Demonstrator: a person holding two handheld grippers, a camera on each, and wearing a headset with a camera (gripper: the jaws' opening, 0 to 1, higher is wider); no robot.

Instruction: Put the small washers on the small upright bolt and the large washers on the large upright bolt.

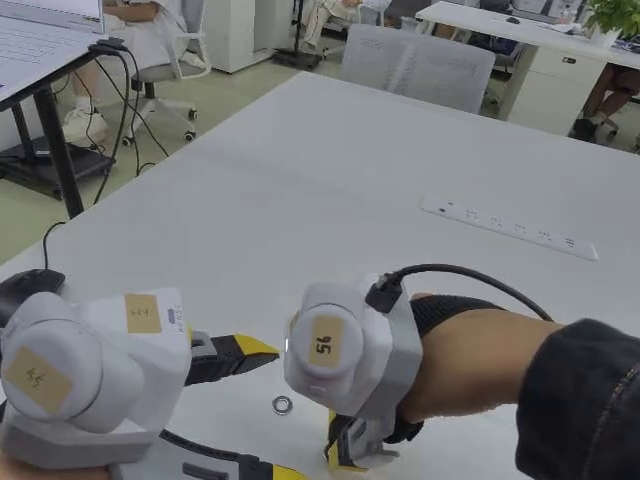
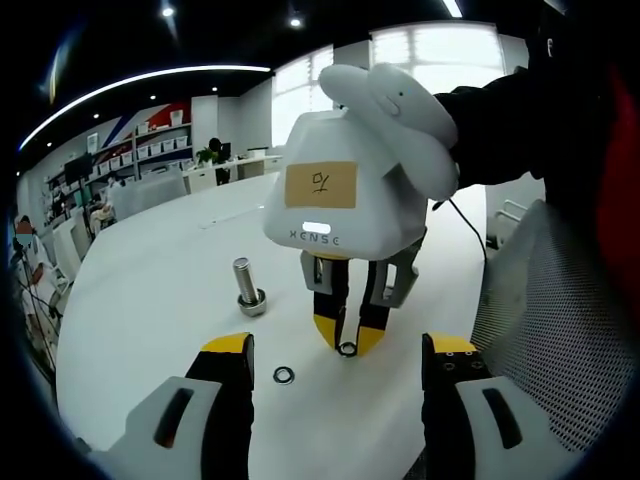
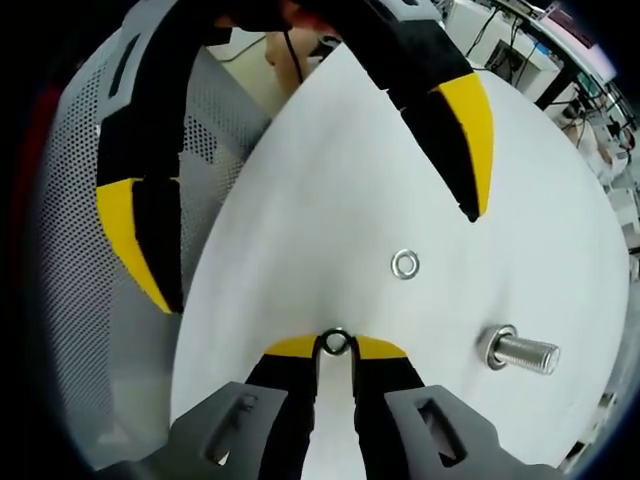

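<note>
A white table [image 1: 330,170] takes up the head view, with office chairs and desks beyond its far edge, a white power strip [image 1: 510,228] lying well off to the right and a dark mouse [image 1: 25,285] at the left edge. The left gripper [image 1: 262,410] sits low on the left, its yellow-tipped jaws spread wide. The right gripper [image 1: 342,452] points straight down at the tabletop beside it, and from here I cannot tell how its jaws stand. A loose washer [image 1: 282,405] lies flat between the two grippers. The left gripper view adds the upright bolt [image 2: 248,287], a silver threaded shaft with a wider collar at its foot. Whether that collar is its head or stacked washers, I cannot tell. The bolt stands a little beyond the loose washer, with bare table all round. In this view the right gripper's tips are pinched on a held washer [image 2: 347,348], a small dark-looking ring just above the surface, and the left gripper's own jaws stand far apart on either side of it. A mesh chair back [image 2: 560,330] runs close along the near table edge. The right gripper view confirms the grip: its jaws are nearly closed, with the ring clamped between their yellow tips. The loose washer lies just ahead and the bolt is off to the side, apart from both.
</note>
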